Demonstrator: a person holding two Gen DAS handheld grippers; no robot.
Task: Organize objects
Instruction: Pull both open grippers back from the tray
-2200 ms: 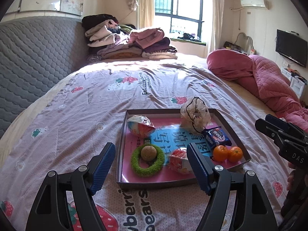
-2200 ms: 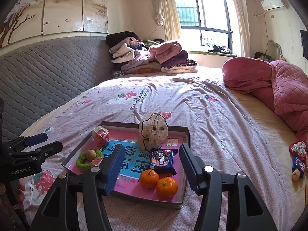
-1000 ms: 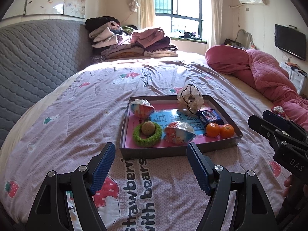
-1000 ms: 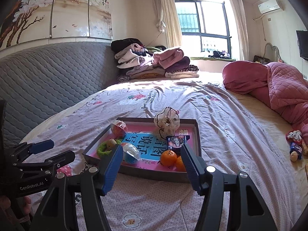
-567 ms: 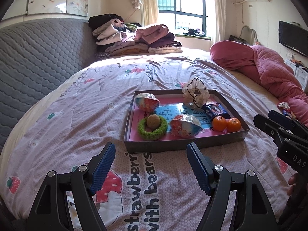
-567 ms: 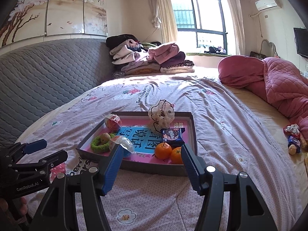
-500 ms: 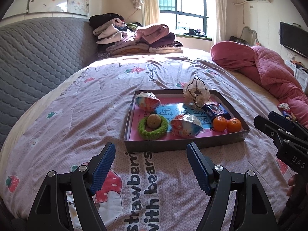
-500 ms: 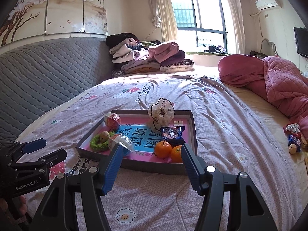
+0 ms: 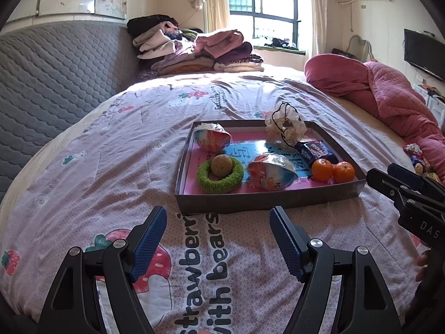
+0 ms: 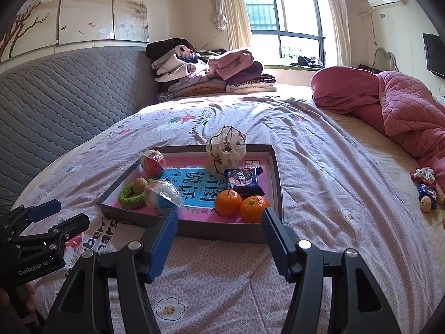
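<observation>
A shallow cardboard tray (image 9: 267, 199) (image 10: 211, 231) with a pink and blue bottom lies on the bed. In it are two oranges (image 9: 332, 170) (image 10: 240, 204), a blue snack packet (image 9: 314, 150) (image 10: 243, 181), a green ring (image 9: 219, 176) (image 10: 129, 193) with a brown ball in it, two wrapped round sweets (image 9: 271, 171) (image 9: 212, 140), and a cream scrunchie (image 9: 286, 128) (image 10: 225, 149). My left gripper (image 9: 218, 224) is open, short of the tray's near wall. My right gripper (image 10: 219, 226) is open near the tray's near right corner, empty.
The bedspread (image 9: 111, 167) is pink with strawberry prints. A red quilt (image 10: 389, 103) lies at the right, folded clothes (image 10: 211, 72) at the head, a grey padded headboard (image 10: 69, 89) at the left. Several small items (image 10: 427, 186) lie on the sheet at the far right.
Both grippers have pulled back from over the tray and sunk lower; the tray now sits wholly beyond the fingertips. Jaws stay open. The objects in the tray have not moved.
</observation>
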